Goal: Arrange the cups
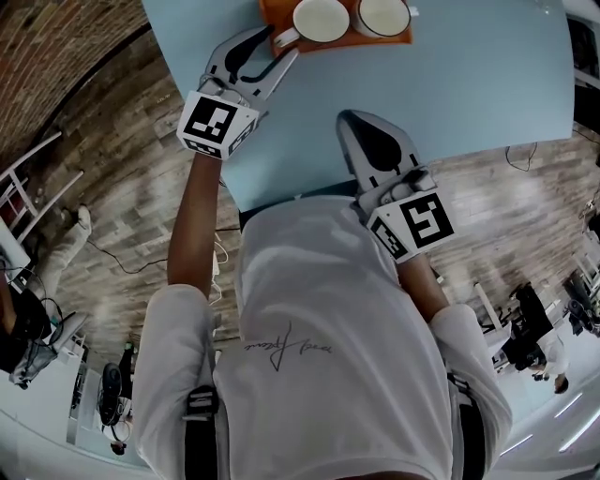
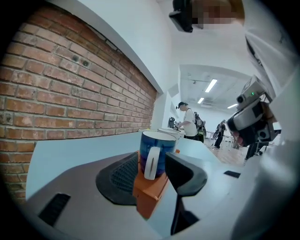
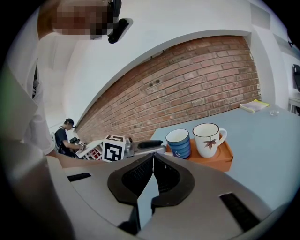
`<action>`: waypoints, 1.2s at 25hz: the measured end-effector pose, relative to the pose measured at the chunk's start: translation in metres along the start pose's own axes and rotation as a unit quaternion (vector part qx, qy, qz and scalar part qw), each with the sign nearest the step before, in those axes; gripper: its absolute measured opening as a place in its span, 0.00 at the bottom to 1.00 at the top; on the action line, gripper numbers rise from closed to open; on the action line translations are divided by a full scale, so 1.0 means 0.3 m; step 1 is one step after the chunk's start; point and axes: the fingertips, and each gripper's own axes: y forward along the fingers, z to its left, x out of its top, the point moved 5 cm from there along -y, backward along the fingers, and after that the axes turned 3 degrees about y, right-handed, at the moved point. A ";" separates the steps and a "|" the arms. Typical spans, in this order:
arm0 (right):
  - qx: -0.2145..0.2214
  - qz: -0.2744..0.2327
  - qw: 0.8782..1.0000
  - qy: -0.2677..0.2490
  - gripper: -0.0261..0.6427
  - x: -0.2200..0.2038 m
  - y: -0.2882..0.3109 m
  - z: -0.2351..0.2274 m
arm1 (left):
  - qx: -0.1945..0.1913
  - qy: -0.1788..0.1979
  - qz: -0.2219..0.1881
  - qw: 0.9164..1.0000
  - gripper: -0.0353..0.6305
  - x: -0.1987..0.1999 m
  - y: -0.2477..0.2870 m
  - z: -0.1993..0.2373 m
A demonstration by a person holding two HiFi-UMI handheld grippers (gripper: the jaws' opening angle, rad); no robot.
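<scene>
Two cups stand on an orange tray (image 1: 281, 13) at the far edge of the light blue table (image 1: 469, 84). One is a blue cup (image 2: 157, 150) with a white handle. The other is a white cup (image 3: 208, 139) with a leaf print. In the head view the blue cup (image 1: 321, 19) is on the left and the white cup (image 1: 382, 14) on the right. My left gripper (image 1: 278, 42) is open at the tray's near left corner. That corner and the blue cup's handle show between its spread jaws, untouched. My right gripper (image 1: 349, 117) is shut and empty over the table, short of the tray.
In the right gripper view, a brick wall (image 3: 201, 89) runs behind the table, and a yellow pad (image 3: 254, 105) lies at the far right. The table's near edge (image 1: 309, 192) is close to my body. People work at benches in the background.
</scene>
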 end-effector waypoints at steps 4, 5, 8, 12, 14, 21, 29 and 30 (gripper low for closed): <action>-0.004 0.006 1.000 0.006 0.07 -0.008 0.015 -0.007 | -0.014 0.004 0.003 1.000 0.29 -0.010 0.017 0.007; -0.005 0.006 1.000 0.007 0.07 -0.009 0.018 -0.010 | -0.016 0.006 0.005 1.000 0.29 -0.013 0.021 0.010; -0.008 0.009 1.000 0.012 0.07 -0.013 0.024 -0.018 | -0.019 0.010 0.005 1.000 0.29 -0.014 0.031 0.015; -0.010 0.013 1.000 0.015 0.07 -0.018 0.026 -0.017 | -0.021 0.014 0.003 1.000 0.29 -0.007 0.035 0.016; -0.011 0.014 1.000 0.017 0.07 -0.019 0.031 -0.013 | -0.025 0.017 0.002 1.000 0.29 -0.002 0.036 0.015; -0.014 0.018 1.000 0.022 0.07 -0.032 0.036 -0.021 | -0.032 0.032 0.004 0.999 0.26 -0.002 0.040 0.006; -0.014 0.021 0.999 0.023 0.07 -0.033 0.032 -0.030 | -0.025 0.039 -0.001 0.999 0.17 -0.005 0.050 -0.014; -0.015 0.021 0.999 0.023 0.07 -0.035 0.033 -0.029 | -0.025 0.042 -0.002 0.999 0.16 -0.005 0.051 -0.014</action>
